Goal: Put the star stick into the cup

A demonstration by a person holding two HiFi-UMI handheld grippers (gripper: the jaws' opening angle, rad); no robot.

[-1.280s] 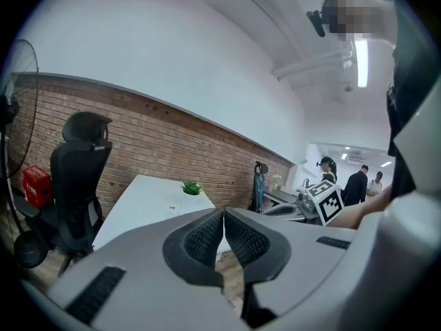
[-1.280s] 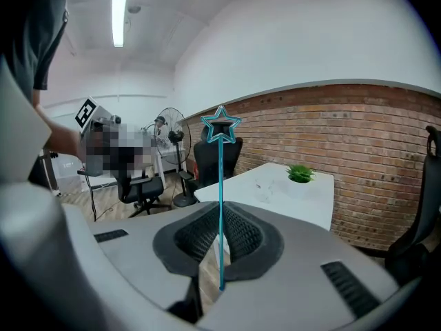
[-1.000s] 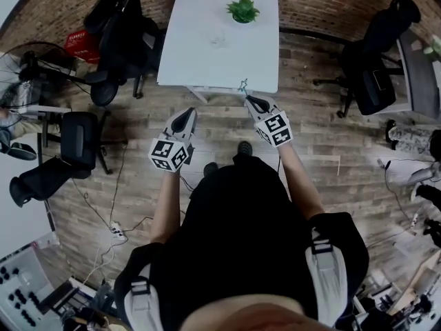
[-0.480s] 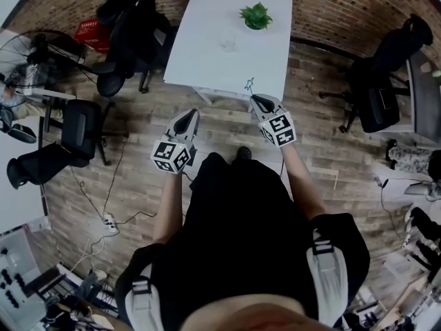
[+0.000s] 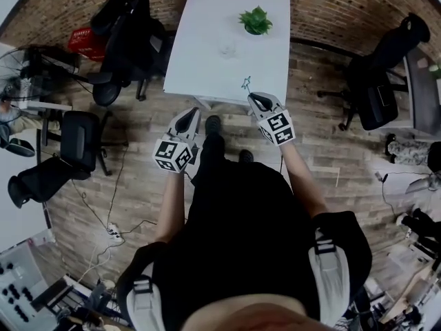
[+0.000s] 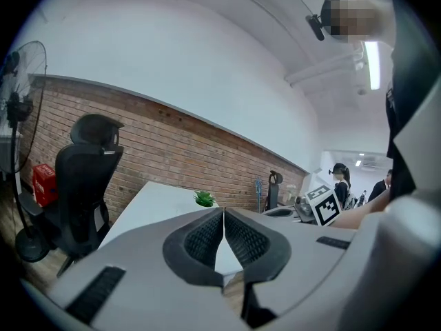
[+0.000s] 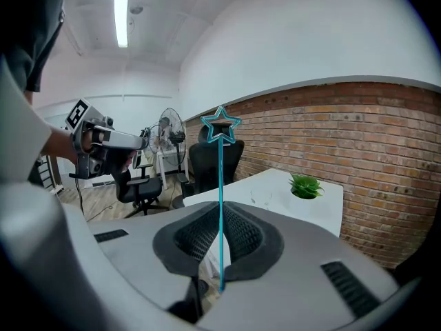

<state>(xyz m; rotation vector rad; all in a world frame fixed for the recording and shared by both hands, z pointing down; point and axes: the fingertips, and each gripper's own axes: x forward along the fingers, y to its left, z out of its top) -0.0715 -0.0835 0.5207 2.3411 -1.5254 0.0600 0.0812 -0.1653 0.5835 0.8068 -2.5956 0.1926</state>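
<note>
gripping star stick [image 7: 220,163] in right hand-held gripper [image 7: 220,211], left hand-held gripper [image 6: 224,214] clenched empty, cup [image 5: 227,46] on table [image 5: 200,64]

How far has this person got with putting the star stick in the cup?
Done: the star stick is clamped upright in the right gripper. In hand: it is held near the table's front edge. Left: reach the clear cup mid-table and drop the stick in. The left gripper is shut, empty.
</note>
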